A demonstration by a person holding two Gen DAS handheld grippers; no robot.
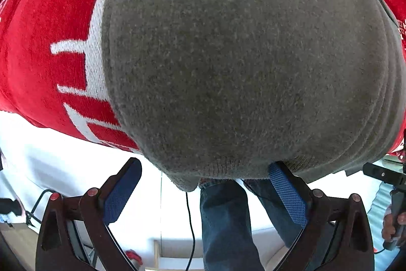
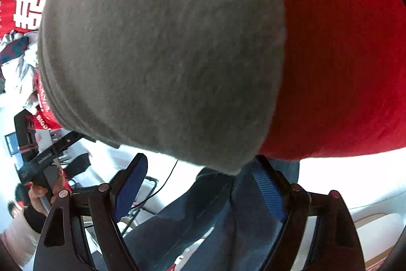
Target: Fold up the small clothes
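A grey knit garment [image 1: 241,55] lies flat on a red cloth [image 1: 50,17] with white characters and fills most of both views. Its near edge hangs over the table's front. In the left wrist view my left gripper [image 1: 205,192] is open, blue pads far apart, straddling the garment's near hem; a corner droops between them and the right pad [image 1: 288,192] sits at the hem. In the right wrist view my right gripper [image 2: 200,188] is open below the grey garment [image 2: 165,55], whose near right corner hangs just beside the right pad [image 2: 269,192]. Neither pair of pads presses on fabric.
The person's jeans [image 1: 223,220] stand right behind the table edge, below both grippers. A black cable [image 1: 189,215] hangs there. A heap of other clothes [image 2: 17,55] lies at the left on the red cloth [image 2: 342,67]. A hand [image 2: 38,192] holds the other tool at the left.
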